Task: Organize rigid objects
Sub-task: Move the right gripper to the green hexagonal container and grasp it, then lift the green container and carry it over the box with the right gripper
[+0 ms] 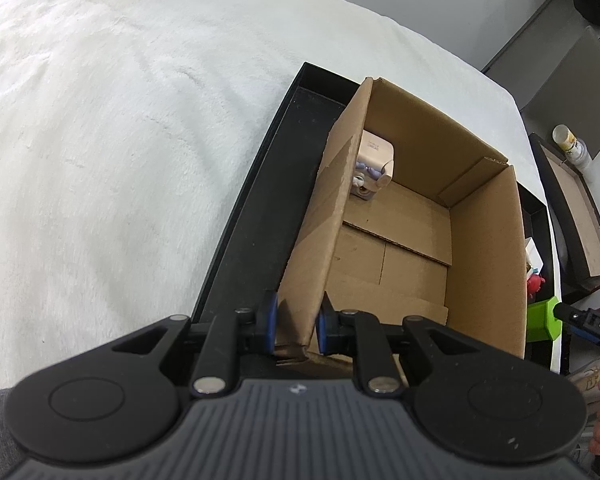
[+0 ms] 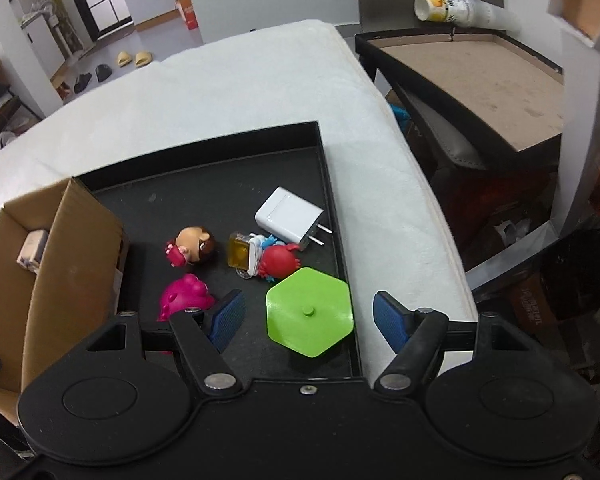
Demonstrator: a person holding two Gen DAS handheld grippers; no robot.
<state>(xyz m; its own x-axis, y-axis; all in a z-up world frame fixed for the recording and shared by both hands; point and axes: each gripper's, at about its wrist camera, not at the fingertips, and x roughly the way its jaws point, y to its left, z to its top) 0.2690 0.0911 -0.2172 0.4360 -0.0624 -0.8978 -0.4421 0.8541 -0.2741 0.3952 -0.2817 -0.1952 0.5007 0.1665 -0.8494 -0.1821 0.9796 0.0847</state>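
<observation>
Right gripper point(image 2: 309, 322) gapes empty above the green hexagonal lid point(image 2: 309, 312) (flat, knob up); left gripper point(image 1: 296, 326) pinches the cardboard box point(image 1: 480, 248) wall.

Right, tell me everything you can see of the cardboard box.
The open brown corrugated cardboard box stands upright in the shallow black tray on the white fleece cover. It has no lid, and the top edge of its near wall is torn. Its bottom flaps lie flat. A small pale pink and lilac toy lies in its far corner; otherwise it looks empty. The left gripper pinches its near wall with both blue-padded fingers.
</observation>
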